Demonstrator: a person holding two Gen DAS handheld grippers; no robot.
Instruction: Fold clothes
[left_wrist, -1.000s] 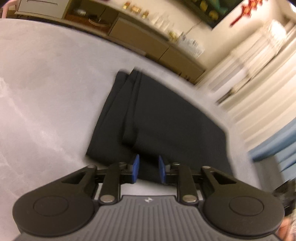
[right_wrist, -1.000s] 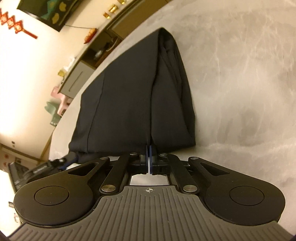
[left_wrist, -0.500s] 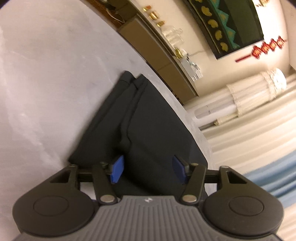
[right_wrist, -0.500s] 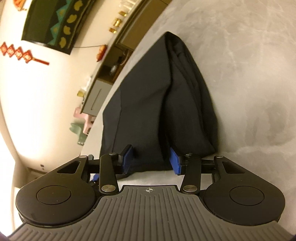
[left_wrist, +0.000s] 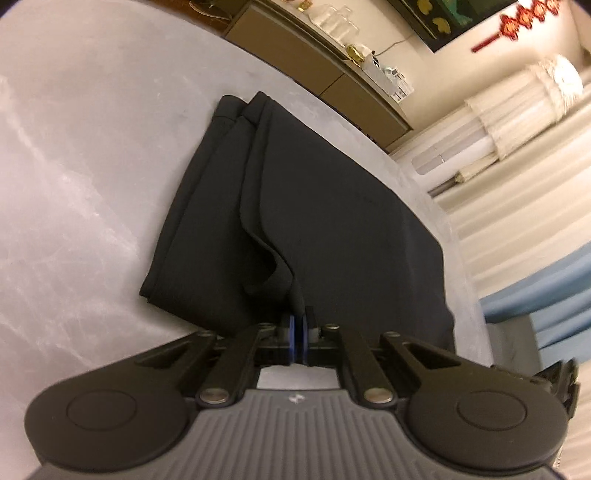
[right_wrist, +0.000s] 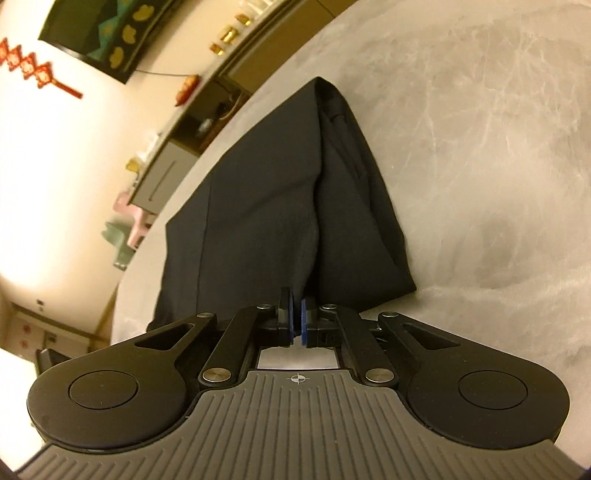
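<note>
- The dark garment (left_wrist: 325, 206) lies on the grey marbled desk (left_wrist: 74, 166), already doubled into several layers, its long folded edges running away from both cameras.
- The left gripper (left_wrist: 297, 334) has its blue-padded fingers (left_wrist: 292, 332) pressed together on a raised ridge of cloth at the near edge; a small pucker of fabric stands up just ahead of them.
- The right gripper (right_wrist: 296, 320) has its fingers (right_wrist: 304, 319) nearly together, with a sliver of gap; they appear to pinch the near hem of the garment (right_wrist: 266, 206), though how many layers sit between them cannot be told.
- Risk, as a judgement: if either pinch holds only the top layer, lifting would peel the stack apart and undo the fold; uneven lifting by the two hands would skew the edges.
- The slack pucker at the left fingers could set into a crease if carried over.
- The left view shows the stepped layers along the garment's left side and the other gripper's body (left_wrist: 557, 380) at far right.
- The right view shows the smooth right flank and a seam line (right_wrist: 203, 236) that the left view does not show.
</note>
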